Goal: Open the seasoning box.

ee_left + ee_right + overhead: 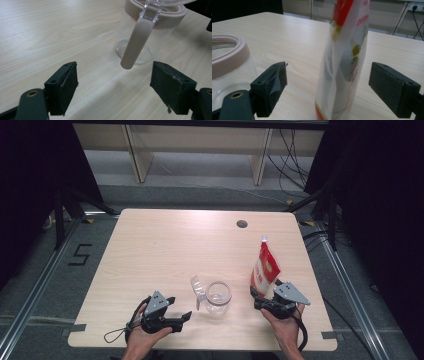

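**Table stock: one jar, one pouch, two hand-held grippers**

Pale wood-grain table (165,245) with a round cable hole (242,224) near its far edge; dark curtains on both sides, grey floor and shelving legs beyond. Landmark for all places: the clear jar (218,297).

1. Left gripper (182,318): held in the person's left hand (141,338), left of the jar and a little nearer the person, resting at table level. Jaws wide apart, nothing between them, aimed toward the jar.
2. Clear jar: stands upright near the table's front edge, mouth open, with a beige rim band (160,15). Its hinged lid (197,289) hangs off the jar's left side.
3. Red-and-white pouch (264,266): upright, just right of the jar, apart from it.
4. Right gripper (256,296): held in the right hand (286,325), right of the jar. Jaws fully spread, one on each side of the pouch's lower part, pads (274,82) not pressing it.
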Available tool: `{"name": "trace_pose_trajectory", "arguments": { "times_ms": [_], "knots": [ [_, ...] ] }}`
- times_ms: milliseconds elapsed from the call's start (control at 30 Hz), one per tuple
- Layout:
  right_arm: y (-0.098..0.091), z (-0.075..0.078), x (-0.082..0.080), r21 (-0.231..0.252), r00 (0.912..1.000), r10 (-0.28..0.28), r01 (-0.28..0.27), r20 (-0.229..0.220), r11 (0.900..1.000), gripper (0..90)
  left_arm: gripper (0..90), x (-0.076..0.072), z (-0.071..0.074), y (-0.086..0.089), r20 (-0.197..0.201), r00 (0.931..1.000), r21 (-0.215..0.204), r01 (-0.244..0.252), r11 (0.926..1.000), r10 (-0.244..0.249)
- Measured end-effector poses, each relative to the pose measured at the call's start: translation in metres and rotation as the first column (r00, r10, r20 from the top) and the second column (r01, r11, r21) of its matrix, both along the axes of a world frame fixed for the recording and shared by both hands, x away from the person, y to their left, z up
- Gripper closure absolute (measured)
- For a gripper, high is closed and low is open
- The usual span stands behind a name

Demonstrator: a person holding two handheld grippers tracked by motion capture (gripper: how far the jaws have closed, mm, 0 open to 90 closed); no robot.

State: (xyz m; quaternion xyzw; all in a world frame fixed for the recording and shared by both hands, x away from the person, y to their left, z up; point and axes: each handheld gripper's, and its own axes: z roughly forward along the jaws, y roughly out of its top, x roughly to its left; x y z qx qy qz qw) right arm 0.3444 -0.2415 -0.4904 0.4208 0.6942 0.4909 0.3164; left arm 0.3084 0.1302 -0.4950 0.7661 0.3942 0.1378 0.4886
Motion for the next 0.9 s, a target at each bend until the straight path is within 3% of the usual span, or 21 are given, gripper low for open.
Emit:
{"name": "trace_pose_trajectory", "arguments": {
  "times_ms": [100, 133, 167, 200, 233, 367, 433, 600, 800, 833, 900],
  "knots": [
    [0.0, -0.001, 0.002, 0.0, 1.0, -0.005, 0.005, 0.006, 1.0, 15.9, 21.4, 0.0, 0.0, 0.0, -0.001, 1.0, 0.004, -0.002, 1.0, 0.002],
    [0.001, -0.001, 0.001, 0.029, 0.9997, -0.014, 0.015, -0.022, 0.9995, 15.9, 21.4, 0.0, 0.0, 0.0, -0.002, 1.0, 0.003, -0.002, 1.0, 0.002],
    [0.001, -0.001, 0.001, 0.029, 0.9997, -0.014, 0.015, -0.022, 0.9995, 15.9, 21.4, 0.0, 0.0, 0.0, -0.002, 1.0, 0.003, -0.002, 1.0, 0.002],
    [-0.001, -0.003, 0.004, 0.018, 1.0, -0.003, 0.003, 0.009, 0.9998, 15.7, 21.5, 0.0, 0.0, 0.0, -0.001, 1.0, 0.008, 0.001, 1.0, -0.001],
    [-0.001, -0.002, 0.004, 0.03, 0.9999, 0.01, -0.01, -0.014, 0.9995, 15.8, 21.5, 0.0, 0.0, 0.0, -0.001, 1.0, 0.009, 0.001, 1.0, -0.001],
    [-0.002, -0.004, 0.008, 0.04, 1.0, 0.001, -0.001, -0.007, 0.9992, 16.1, 21.5, 0.0, -0.001, 0.0, -0.001, 1.0, 0.001, 0.002, 1.0, -0.002],
    [-0.001, -0.006, 0.008, 0.081, 0.9994, -0.015, 0.017, -0.03, 0.9966, 16.6, 21.5, 0.0, -0.001, 0.0, -0.001, 1.0, 0.004, 0.003, 1.0, -0.003],
    [0.0, -0.008, 0.01, 0.065, 1.0, 0.003, -0.003, -0.006, 0.9979, 20.3, 21.5, 0.001, 0.0, 0.0, 0.004, 0.9999, 0.013, 0.011, 0.9999, -0.011],
    [0.001, -0.01, 0.011, 0.054, 0.9999, -0.008, 0.008, -0.012, 0.9985, 22.2, 21.7, 0.001, 0.0, 0.0, 0.005, 0.9999, 0.013, 0.01, 0.9999, -0.01],
    [-0.001, -0.011, 0.013, 0.022, 0.9999, -0.009, 0.009, 0.014, 0.9997, 22.9, 21.8, 0.001, 0.0, 0.0, 0.005, 0.9999, 0.013, 0.01, 0.9999, -0.01],
    [-0.001, -0.011, 0.013, 0.039, 0.9999, 0.011, -0.011, -0.013, 0.9992, 24.1, 21.8, 0.0, -0.001, 0.0, -0.001, 1.0, 0.011, 0.003, 0.9999, -0.003]
  ]
}}
